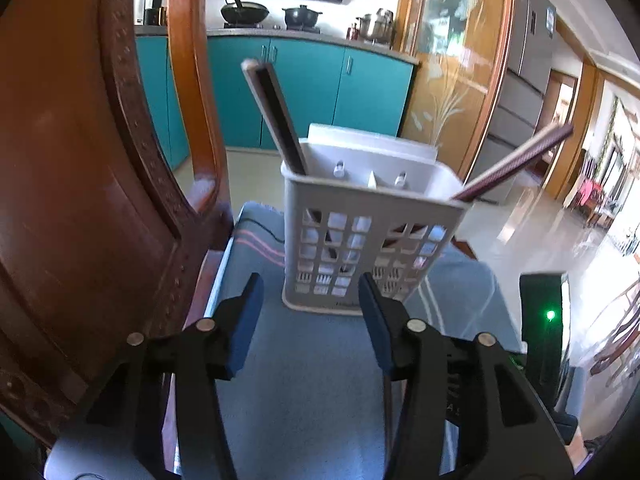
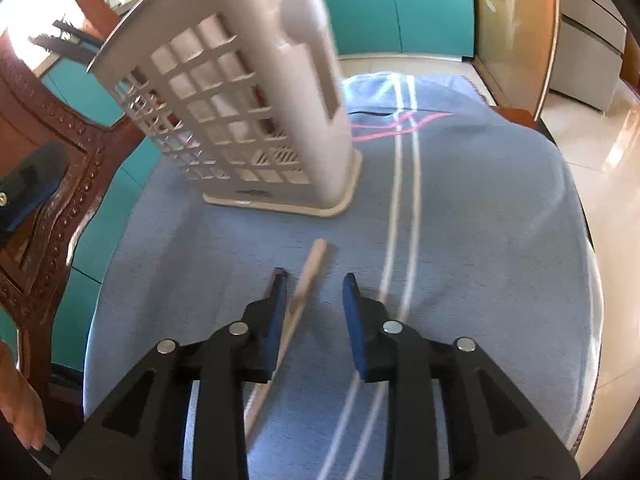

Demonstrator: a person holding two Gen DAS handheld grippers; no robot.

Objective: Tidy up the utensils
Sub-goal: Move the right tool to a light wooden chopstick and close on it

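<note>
A pale slotted utensil basket (image 1: pixel 368 232) stands upright on the blue cloth (image 1: pixel 304 360). Dark chopsticks (image 1: pixel 276 116) lean out of its left compartment, and another dark pair (image 1: pixel 516 164) leans out to the right. My left gripper (image 1: pixel 310 284) is open just in front of the basket's base, with nothing between its pads. In the right wrist view the basket (image 2: pixel 248 120) is ahead on the left. A light wooden chopstick (image 2: pixel 310 264) lies flat on the cloth (image 2: pixel 480 240). My right gripper (image 2: pixel 315 276) is open over it, the stick lying beside the left pad.
A carved wooden chair back (image 1: pixel 80 160) rises close on the left. A black device with a green light (image 1: pixel 548 316) stands at the right. The cloth's rounded edge (image 2: pixel 592 280) drops to a tiled floor. A hand (image 2: pixel 20 412) shows at the lower left.
</note>
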